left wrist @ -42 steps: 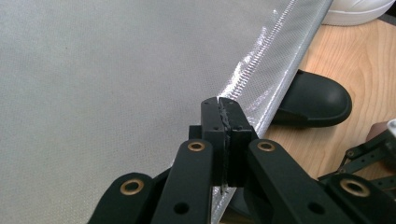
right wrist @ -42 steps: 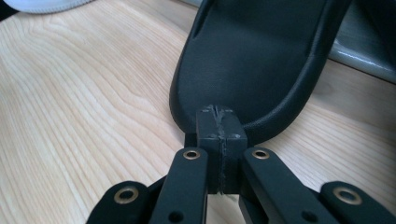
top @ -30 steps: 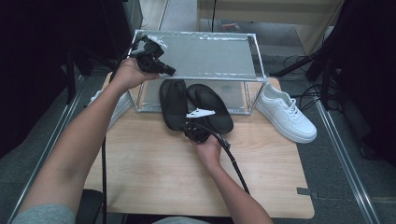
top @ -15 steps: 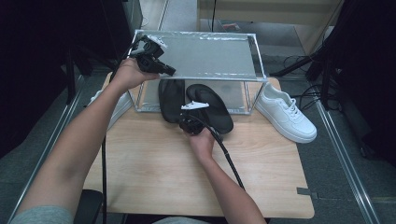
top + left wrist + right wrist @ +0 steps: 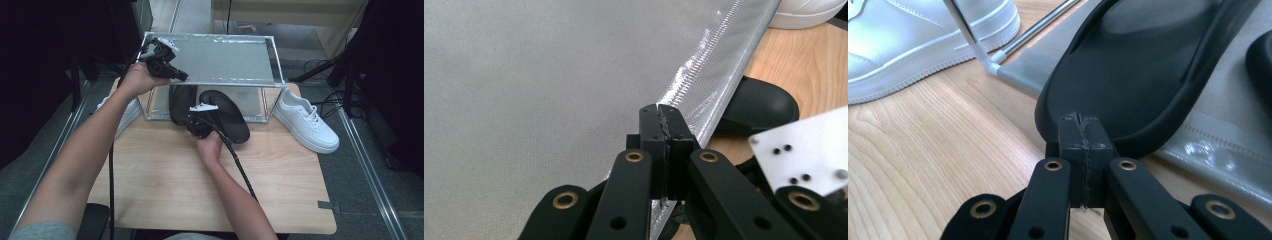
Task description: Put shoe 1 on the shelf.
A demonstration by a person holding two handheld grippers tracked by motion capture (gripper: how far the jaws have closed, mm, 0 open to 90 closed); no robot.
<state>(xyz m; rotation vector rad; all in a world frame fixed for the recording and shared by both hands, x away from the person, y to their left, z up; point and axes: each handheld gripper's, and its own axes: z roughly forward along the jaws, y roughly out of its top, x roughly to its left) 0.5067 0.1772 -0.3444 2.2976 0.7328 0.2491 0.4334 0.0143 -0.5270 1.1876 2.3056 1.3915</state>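
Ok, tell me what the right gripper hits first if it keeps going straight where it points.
Most likely the black slipper: the right gripper, jaws shut, points at that slipper's near edge, which lies partly on the rack's lower shelf. Whether the tips already touch it is unclear.

High view overhead; gripper views close, sharing black slipper (image 5: 1148, 75).

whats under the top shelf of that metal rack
Two black slippers lie on the lower shelf, their near ends sticking out onto the table. The top shelf covers their far ends and the back of the rack.
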